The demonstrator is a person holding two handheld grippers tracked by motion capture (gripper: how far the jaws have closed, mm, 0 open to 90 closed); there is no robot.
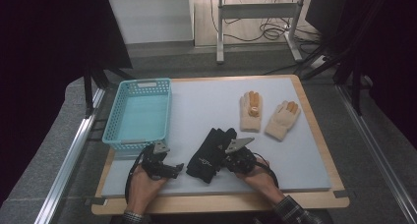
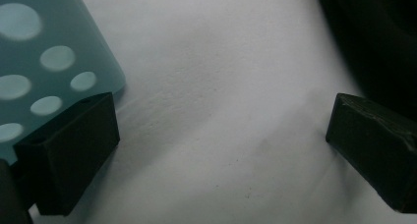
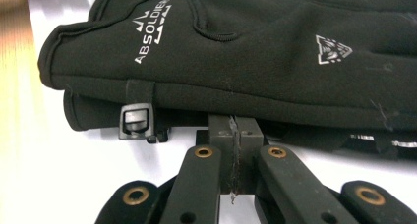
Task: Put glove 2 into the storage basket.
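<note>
A pair of black gloves (image 1: pixel 210 154) lies stacked on the white mat, near the front middle. The top glove (image 3: pixel 236 52) carries white lettering and a small triangle logo, and a plastic clip (image 3: pixel 135 121) hangs at its cuff edge. My right gripper (image 3: pixel 232 126) is shut with its jaws pressed together, tips at the near edge of the stack, nothing seen between them. In the high view the right gripper (image 1: pixel 230 157) sits at the gloves' right side. My left gripper (image 2: pixel 221 135) stands open over bare mat, beside the basket corner (image 2: pixel 44 62); from above, the left gripper (image 1: pixel 173 170) lies left of the gloves.
A light blue plastic basket (image 1: pixel 123 140) stands at the left of the mat. Two beige knitted gloves with orange fingertips (image 1: pixel 251 111) (image 1: pixel 282 120) lie at the back right. The wooden table edge (image 1: pixel 221 202) runs along the front.
</note>
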